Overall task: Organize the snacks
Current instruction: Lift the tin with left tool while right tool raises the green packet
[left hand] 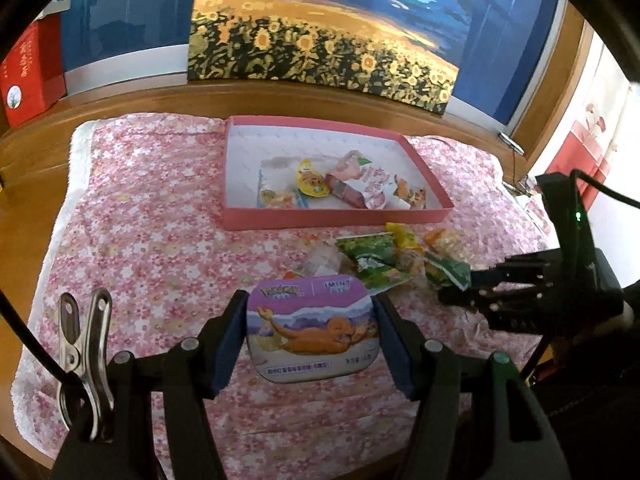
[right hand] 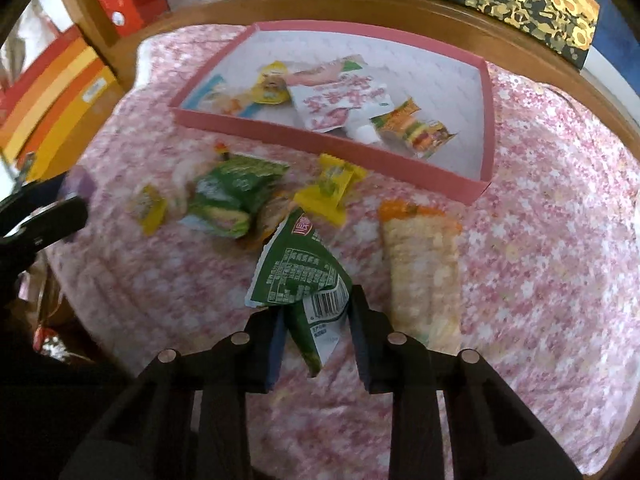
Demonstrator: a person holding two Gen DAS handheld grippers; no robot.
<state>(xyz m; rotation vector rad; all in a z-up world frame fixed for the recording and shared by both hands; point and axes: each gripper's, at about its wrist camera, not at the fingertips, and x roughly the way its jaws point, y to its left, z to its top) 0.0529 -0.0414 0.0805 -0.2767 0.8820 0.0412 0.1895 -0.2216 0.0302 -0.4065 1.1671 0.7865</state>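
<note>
Purple candy tin [left hand: 312,330] sits clamped between the left gripper [left hand: 310,336] pads, lifted for the pink tray [left hand: 336,216] at twelve o'clock. Right gripper [right hand: 316,334] jaws pinch a green packet [right hand: 298,276]. Remaining snacks [right hand: 240,200] lie loose just short of the tray, unsorted.

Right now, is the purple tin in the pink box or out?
Out: the purple tin is held between the left jaws, short of the pink box.
</note>
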